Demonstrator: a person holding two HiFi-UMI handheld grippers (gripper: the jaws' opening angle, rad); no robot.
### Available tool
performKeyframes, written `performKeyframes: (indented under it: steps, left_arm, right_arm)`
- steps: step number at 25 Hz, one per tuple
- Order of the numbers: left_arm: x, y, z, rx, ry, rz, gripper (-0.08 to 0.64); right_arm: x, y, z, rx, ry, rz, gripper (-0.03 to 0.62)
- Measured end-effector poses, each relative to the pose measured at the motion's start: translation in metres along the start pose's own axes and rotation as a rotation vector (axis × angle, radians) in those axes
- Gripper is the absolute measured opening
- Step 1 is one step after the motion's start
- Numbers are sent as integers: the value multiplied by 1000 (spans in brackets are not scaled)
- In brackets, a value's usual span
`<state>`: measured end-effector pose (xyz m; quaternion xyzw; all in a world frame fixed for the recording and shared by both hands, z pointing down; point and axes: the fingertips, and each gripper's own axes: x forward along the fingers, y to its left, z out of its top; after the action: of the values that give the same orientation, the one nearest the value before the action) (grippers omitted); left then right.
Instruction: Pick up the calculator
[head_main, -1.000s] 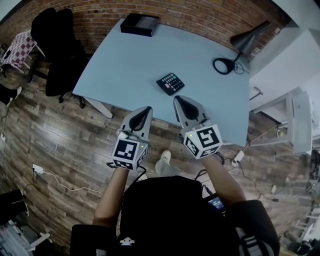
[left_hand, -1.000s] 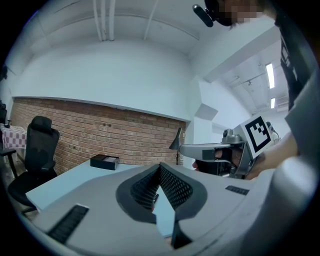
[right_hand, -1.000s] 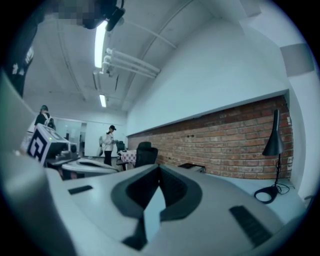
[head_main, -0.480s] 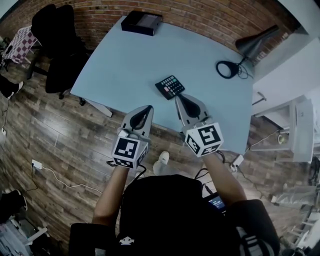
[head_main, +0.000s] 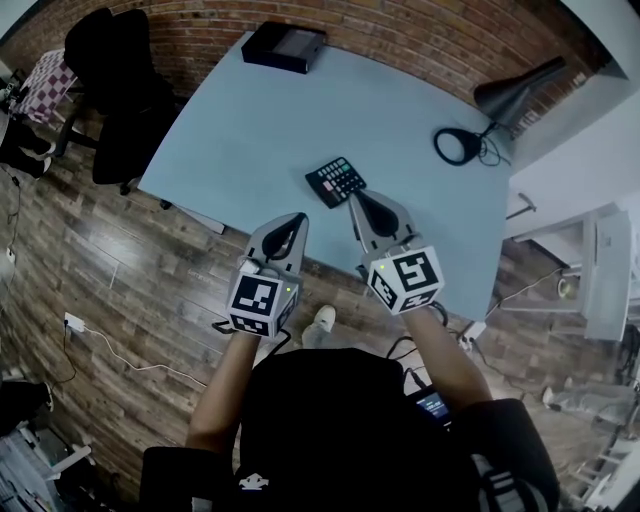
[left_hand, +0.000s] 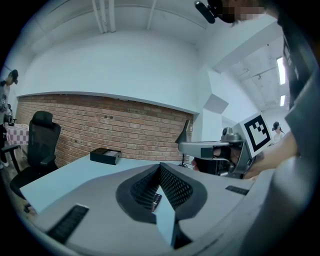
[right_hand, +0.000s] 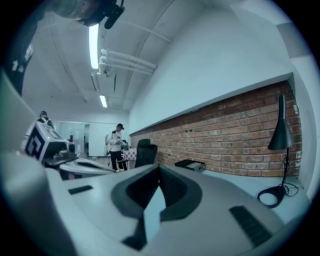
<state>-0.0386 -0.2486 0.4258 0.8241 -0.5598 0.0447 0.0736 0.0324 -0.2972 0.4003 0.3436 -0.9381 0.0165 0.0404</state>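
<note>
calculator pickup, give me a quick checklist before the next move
1. Calculator flat on the table, in plain view: ok
2. Nothing on or against it: ok
3. Right tool close to its near edge: ok
4. Right tool jaws apart for the grasp: not ok, shut and empty
5. Left tool out of the way: ok, shut, at the table's near edge
6. Room to get a jaw under the calculator: cannot tell

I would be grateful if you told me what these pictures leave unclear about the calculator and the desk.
- Calculator: key labels too small in the head view.
- Calculator in the right gripper view: hidden behind the right gripper itself.
- Black box: what it is, too small and far in every view.
</note>
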Motion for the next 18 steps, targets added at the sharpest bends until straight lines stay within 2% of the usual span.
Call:
performKeyframes:
  steps: [4, 8, 12, 18]
  left_arm:
    - [5, -2, -5, -6, 14, 21, 5]
    - [6, -5, -18, -24, 67, 18, 5]
    - [16, -5, -22, -39, 67, 27, 5]
    - [24, 0, -39, -65, 117, 3, 5]
  right_arm:
    - [0, -8, -4, 11, 1, 10, 5]
    - [-1, -11, -8, 20, 5, 8, 5]
    - [-1, -20, -10, 28, 12, 0, 5]
    - [5, -26, -11, 38, 9, -26, 5]
